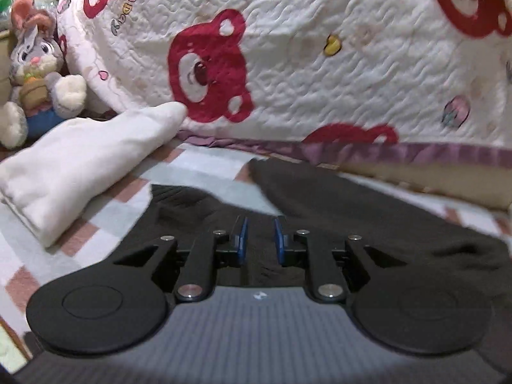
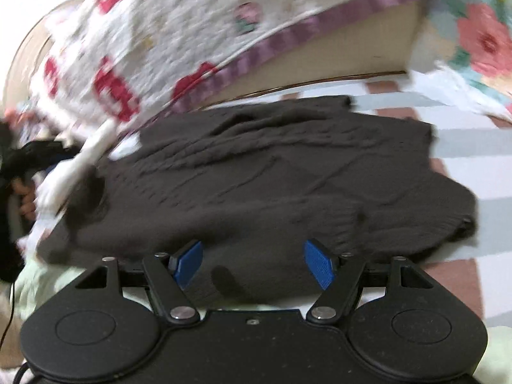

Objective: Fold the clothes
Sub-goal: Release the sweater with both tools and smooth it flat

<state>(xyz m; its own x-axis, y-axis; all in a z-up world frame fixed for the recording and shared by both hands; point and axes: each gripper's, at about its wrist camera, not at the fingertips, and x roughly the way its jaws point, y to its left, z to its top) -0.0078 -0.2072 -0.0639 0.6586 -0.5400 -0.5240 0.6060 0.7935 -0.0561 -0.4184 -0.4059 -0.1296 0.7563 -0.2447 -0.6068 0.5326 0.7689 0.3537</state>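
Note:
A dark brown knit sweater (image 2: 256, 172) lies spread and rumpled on the checked bedcover (image 2: 454, 140). My right gripper (image 2: 254, 264) hovers at its near edge, jaws wide open, with nothing between the blue pads (image 2: 320, 267). In the left wrist view the same sweater (image 1: 336, 204) lies under and ahead of my left gripper (image 1: 260, 240). Its blue pads (image 1: 244, 236) stand a narrow gap apart, with only the sweater's surface showing between them. A folded white garment (image 1: 80, 166) rests to the left of the sweater.
A white quilt with red bear prints (image 1: 288, 64) rises behind the sweater, edged in purple. A plush rabbit (image 1: 35, 73) sits at the far left. A floral cloth (image 2: 480, 38) lies at the right. A hand (image 2: 25, 198) holding a black tool shows at the left edge.

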